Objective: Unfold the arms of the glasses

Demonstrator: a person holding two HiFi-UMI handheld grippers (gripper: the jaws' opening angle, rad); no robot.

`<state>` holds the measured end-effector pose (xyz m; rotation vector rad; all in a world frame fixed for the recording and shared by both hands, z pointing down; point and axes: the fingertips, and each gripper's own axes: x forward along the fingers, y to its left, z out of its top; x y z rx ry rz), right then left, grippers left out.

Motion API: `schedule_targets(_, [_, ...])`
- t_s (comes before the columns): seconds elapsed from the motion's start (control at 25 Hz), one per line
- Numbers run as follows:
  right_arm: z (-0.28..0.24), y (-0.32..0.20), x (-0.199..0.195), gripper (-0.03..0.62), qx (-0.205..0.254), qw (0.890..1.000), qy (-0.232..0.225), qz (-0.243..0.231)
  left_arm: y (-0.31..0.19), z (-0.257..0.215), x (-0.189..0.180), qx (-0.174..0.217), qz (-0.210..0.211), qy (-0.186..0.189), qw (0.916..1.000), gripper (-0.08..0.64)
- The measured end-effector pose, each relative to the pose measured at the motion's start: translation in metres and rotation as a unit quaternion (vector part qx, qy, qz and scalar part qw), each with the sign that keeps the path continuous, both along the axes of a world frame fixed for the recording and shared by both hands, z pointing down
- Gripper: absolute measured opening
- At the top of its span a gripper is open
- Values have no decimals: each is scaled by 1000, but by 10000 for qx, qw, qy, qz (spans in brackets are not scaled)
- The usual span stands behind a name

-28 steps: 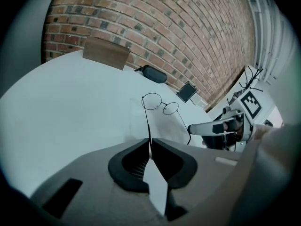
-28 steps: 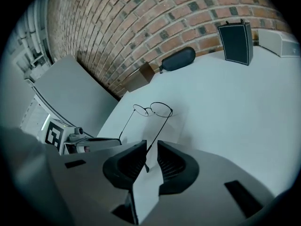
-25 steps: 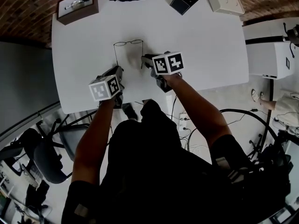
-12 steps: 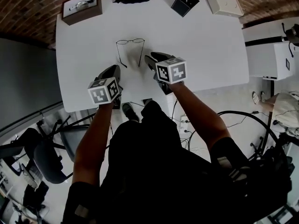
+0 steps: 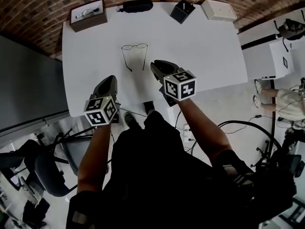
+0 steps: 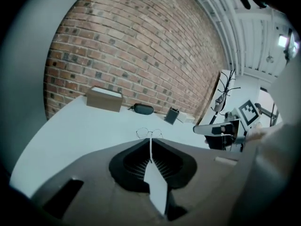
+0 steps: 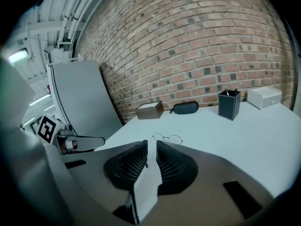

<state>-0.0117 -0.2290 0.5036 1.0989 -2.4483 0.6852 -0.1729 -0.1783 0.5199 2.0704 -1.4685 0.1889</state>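
The thin wire-framed glasses lie on the white table with both arms swung out toward me. They also show small beyond the jaws in the left gripper view and the right gripper view. My left gripper hovers over the table's near edge, left of the glasses and well short of them, its jaws shut on nothing. My right gripper hangs just right of the right arm's tip, apart from it. Its jaws are closing, with a gap and nothing between them.
Along the far edge stand a brown box, a black glasses case, a black pen holder and a white box. A brick wall lies behind. An office chair sits low left; a person is at the right edge.
Both grippers have risen and drawn back toward me, away from the glasses. The right one was beside the right arm and has left it; the glasses lie still with arms out.
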Motion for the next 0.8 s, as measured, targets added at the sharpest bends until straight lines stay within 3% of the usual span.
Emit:
schedule_targets(0.12, [-23, 17, -5, 35, 258, 9995, -187, 81, 15, -24, -15, 335, -164, -18, 9993, 12])
schedule_targets(0.28, [-55, 39, -5, 25, 590, 9975, -300, 262, 32, -52, -19, 675, 31, -39, 9977, 11])
schedule_targets(0.44, [-87, 55, -5, 20, 1052, 9937, -14, 374, 45, -75, -17, 893, 280, 33, 9956, 11])
schedule_targets(0.64, [-103, 69, -7, 17, 1260, 9912, 85, 410, 65, -98, -14, 1091, 460, 8, 9930, 11])
schedule_targets(0.8, [-112, 81, -11, 12, 1436, 9894, 158, 160, 77, -115, -14, 1241, 411, -86, 9914, 11])
